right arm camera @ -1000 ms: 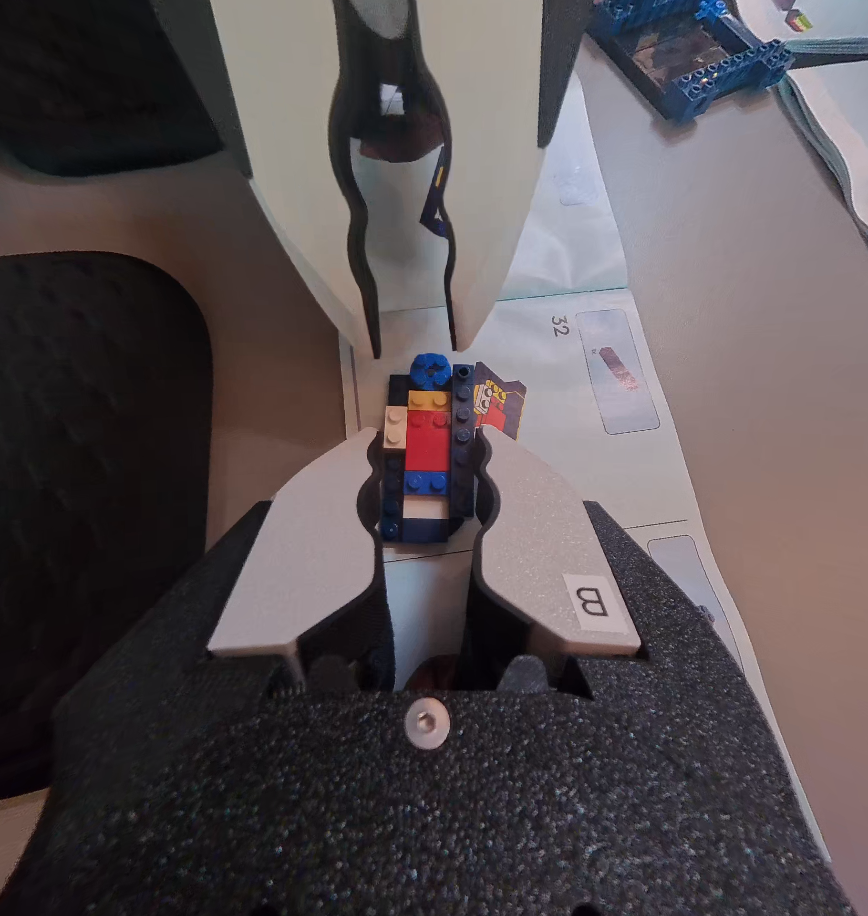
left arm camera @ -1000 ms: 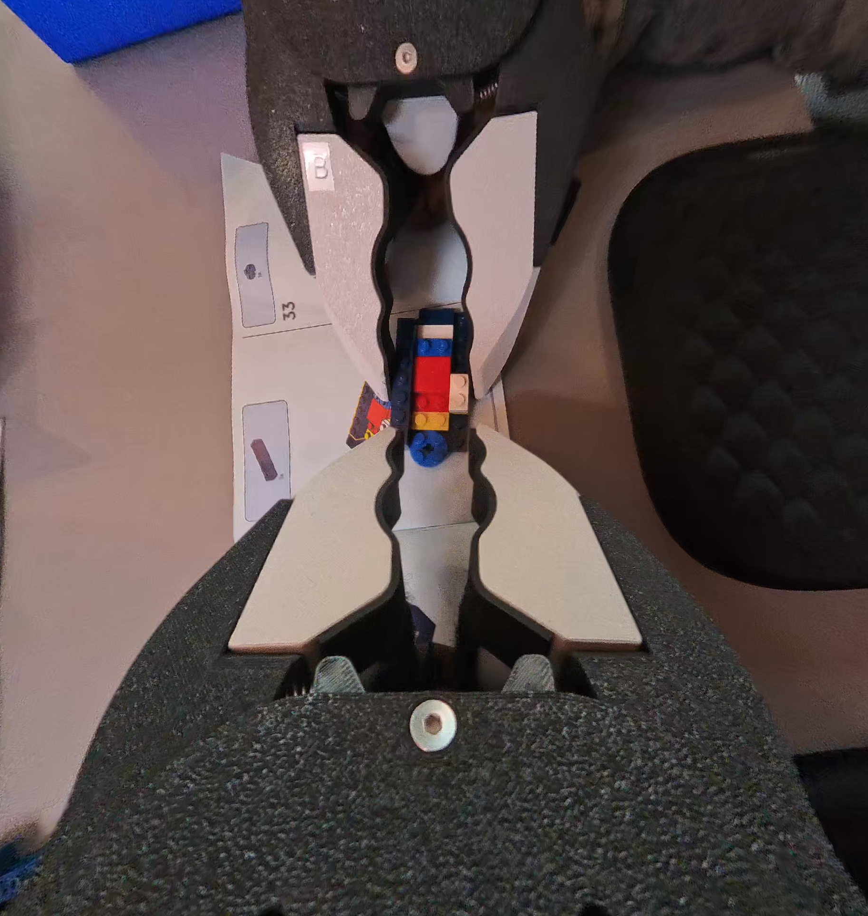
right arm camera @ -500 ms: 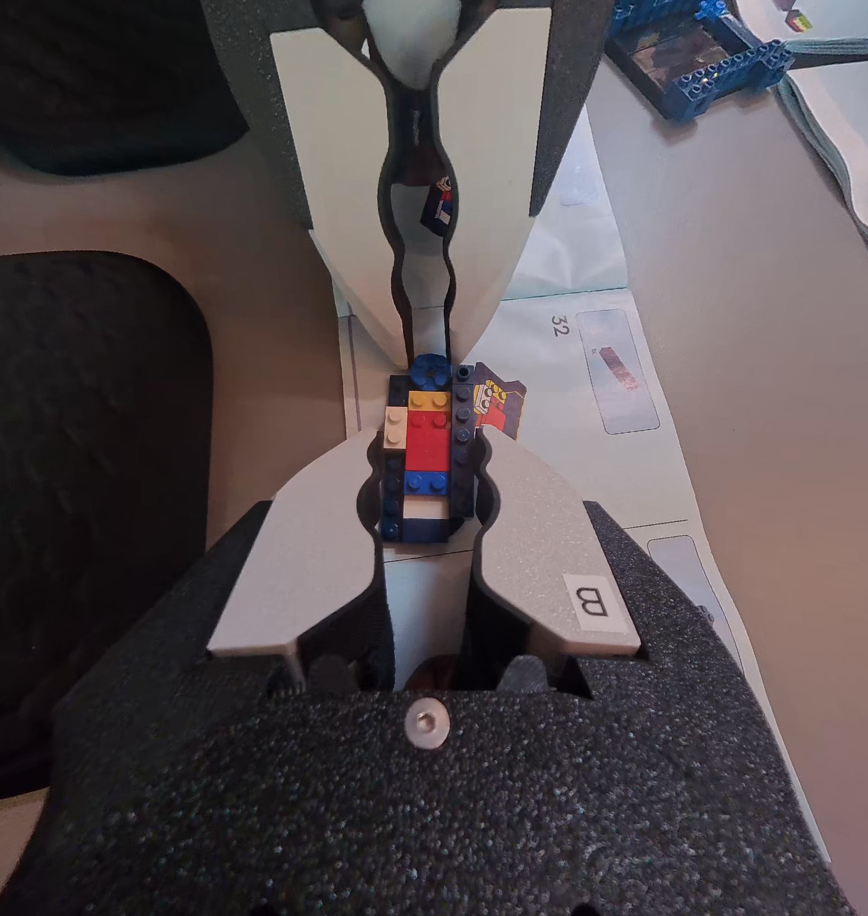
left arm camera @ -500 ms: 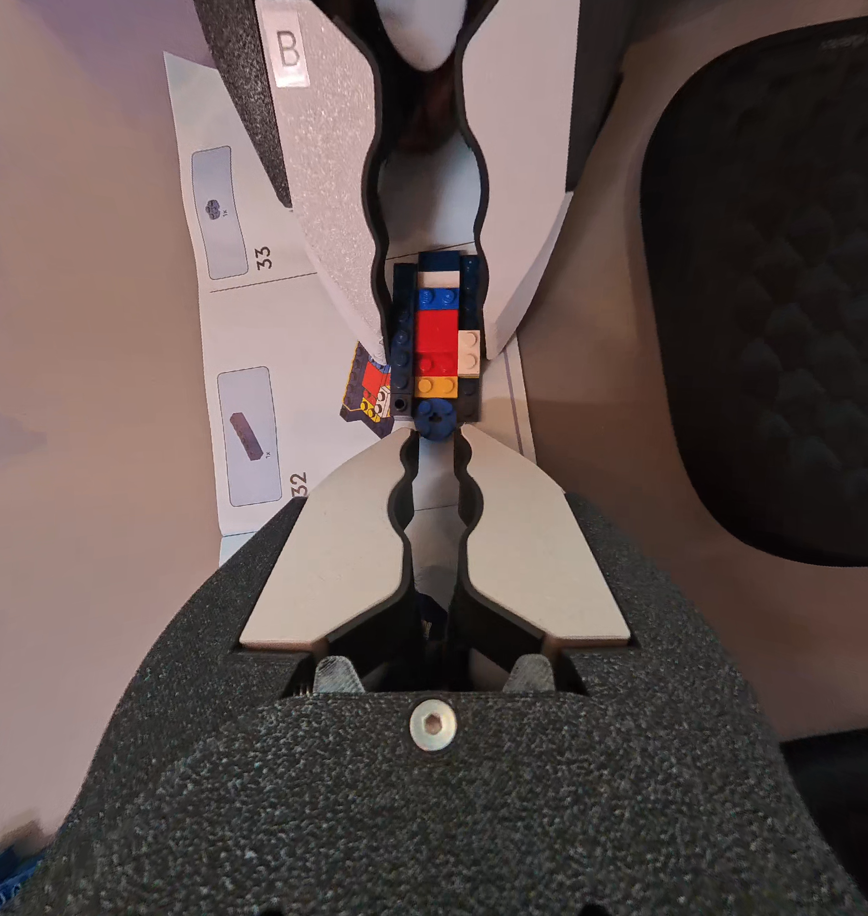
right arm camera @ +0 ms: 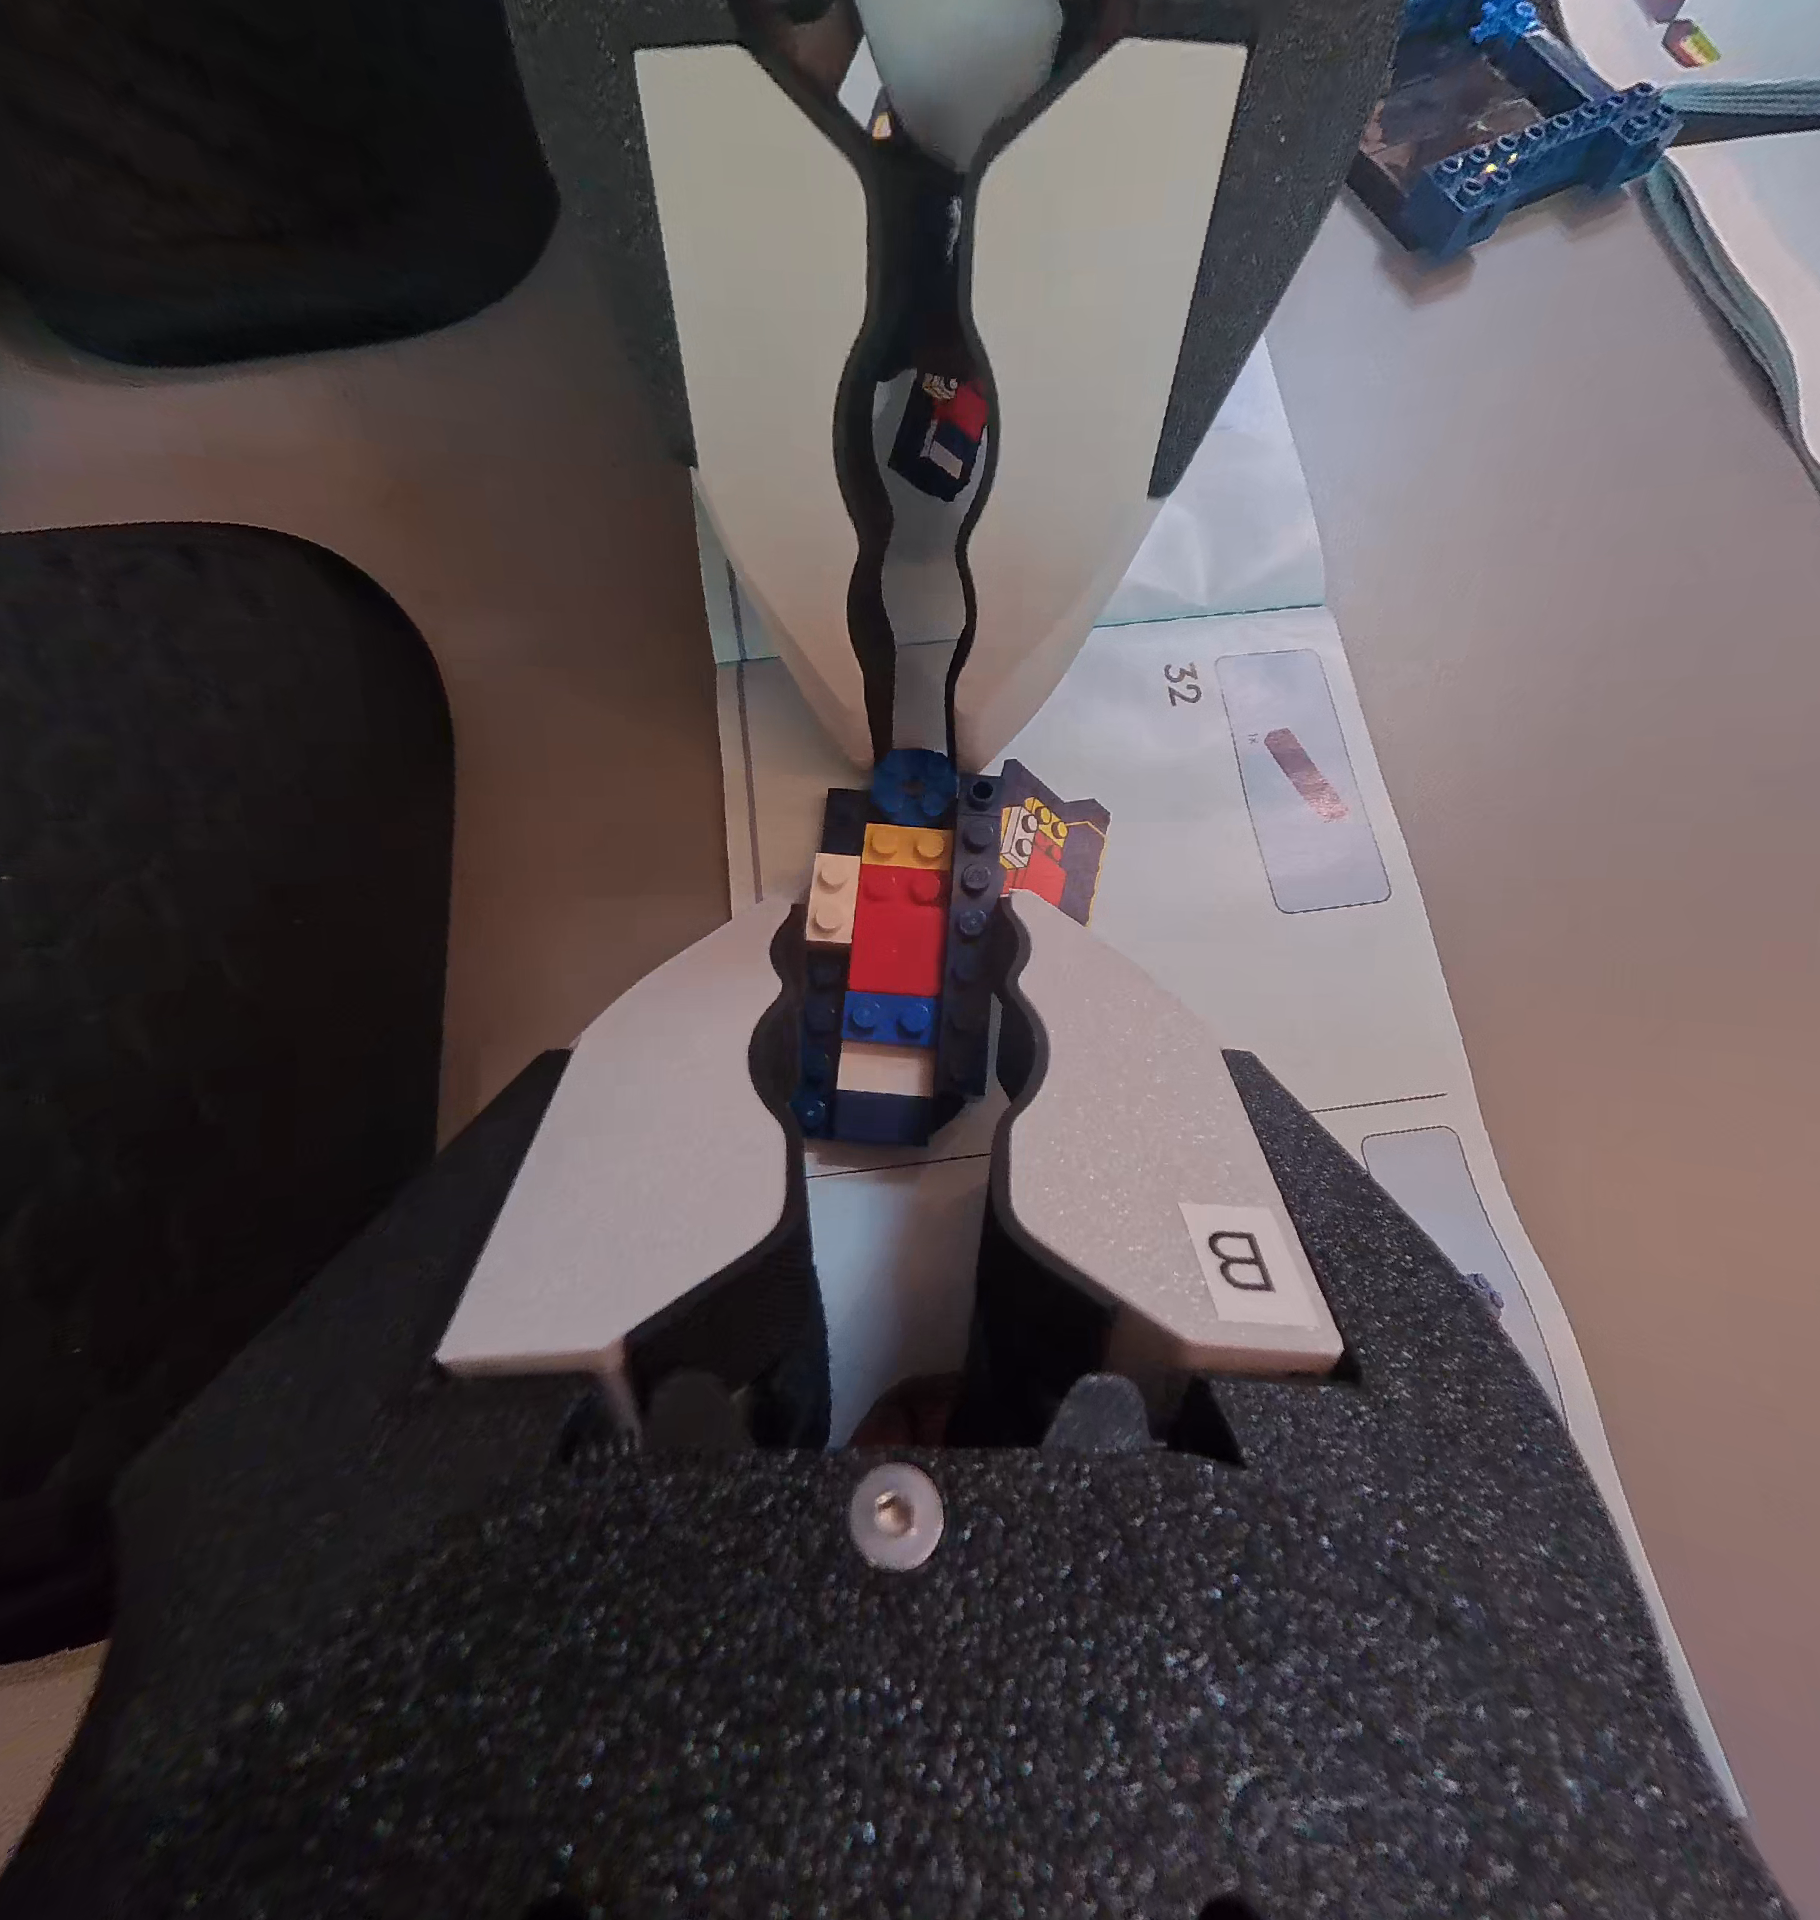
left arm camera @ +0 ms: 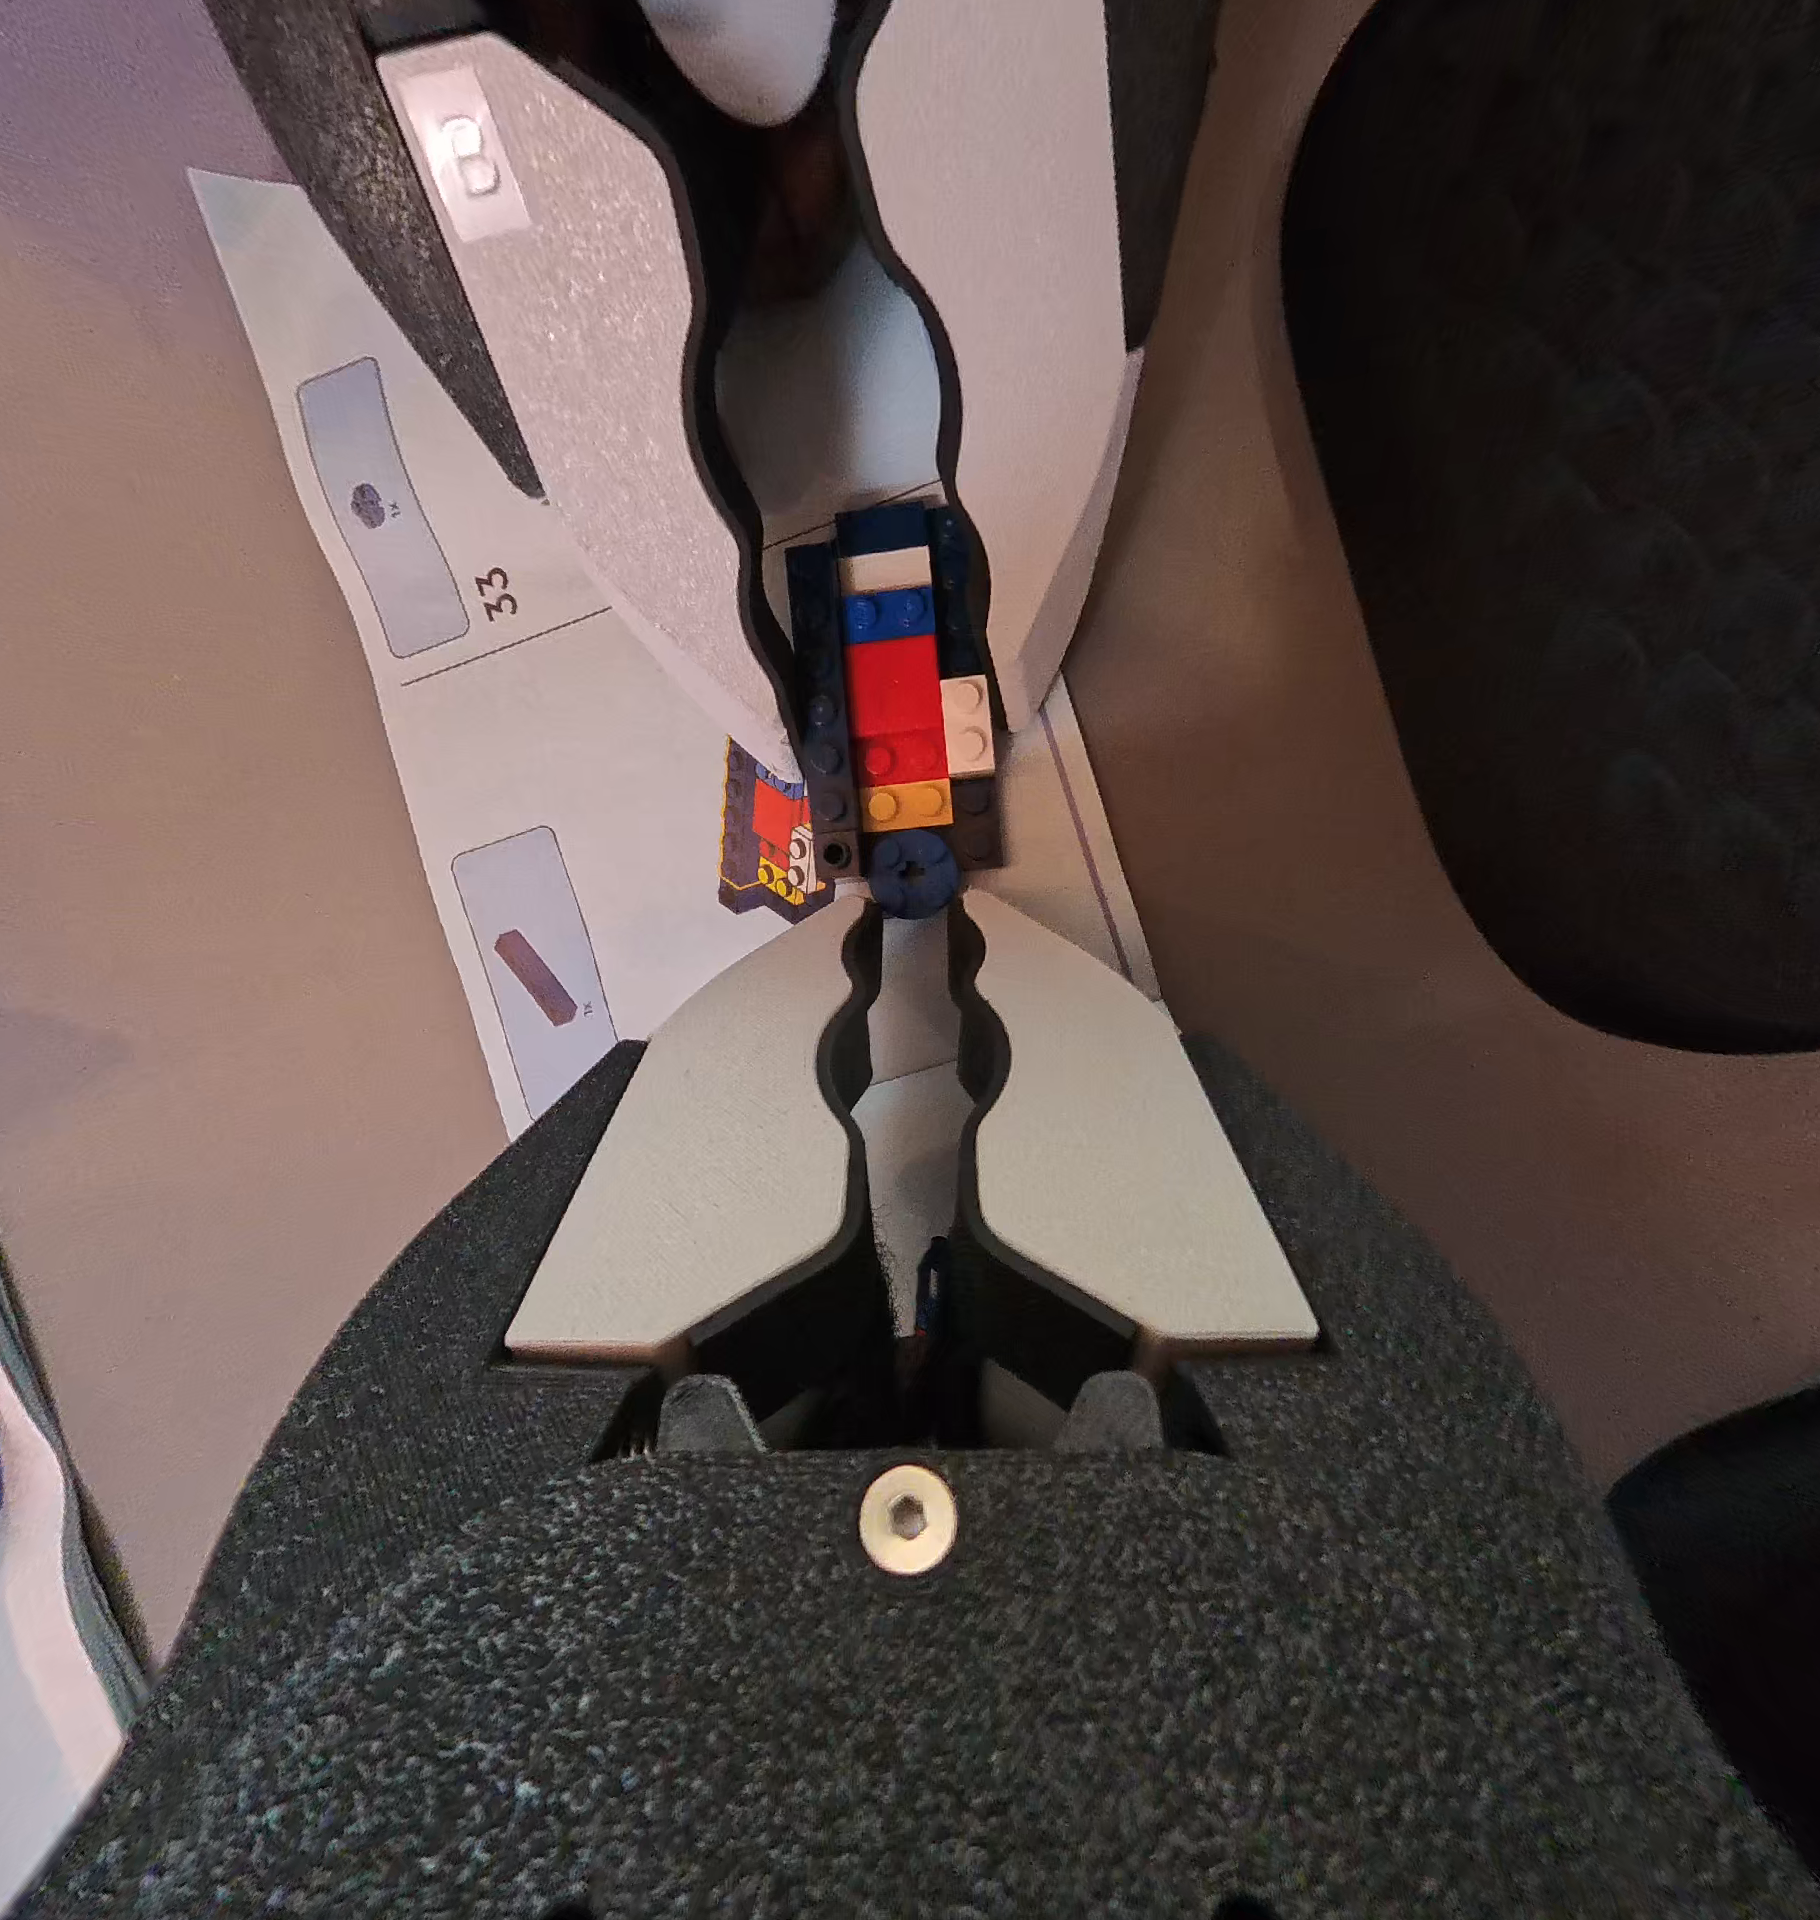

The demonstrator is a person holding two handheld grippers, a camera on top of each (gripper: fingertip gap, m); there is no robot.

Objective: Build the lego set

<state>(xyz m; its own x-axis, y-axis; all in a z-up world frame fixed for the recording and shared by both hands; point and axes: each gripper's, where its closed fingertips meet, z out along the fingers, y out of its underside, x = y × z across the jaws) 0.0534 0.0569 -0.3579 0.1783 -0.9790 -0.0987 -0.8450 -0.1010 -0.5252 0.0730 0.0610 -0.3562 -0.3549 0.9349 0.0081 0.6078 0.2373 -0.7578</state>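
Nearest me, my right gripper (right arm camera: 893,920) was clamped on the brick assembly (right arm camera: 895,945), pads pressed against both long dark-blue sides, holding it just above the open instruction booklet (right arm camera: 1176,1039). Facing it, my left gripper (left arm camera: 911,920) stood nearly together, and its fingertips (left arm camera: 963,930) appeared to pinch the near edge of the dark-blue round piece (left arm camera: 911,873). That piece sat at the end of the assembly away from the right gripper, next to the yellow plate. I couldn't tell whether it was pressed fully home. Counts: two grippers, one assembly and one round piece. Studs up on the assembly were one yellow plate, one red block, one blue plate, one white tile, one pale two-stud plate at the side and two dark-blue strips along the edges. There was one booklet under all this, with a printed picture of the build poking out beside the assembly. The left wrist view showed two printed parts boxes in full. The tan table (right arm camera: 1612,727) carried everything. Two black padded cushions (right arm camera: 158,935) lay off to the side, one near and one farther back. Farthest out, at the table's far corner, was one blue brick frame (right arm camera: 1508,135), well apart from the grippers. Nothing else loose showed.
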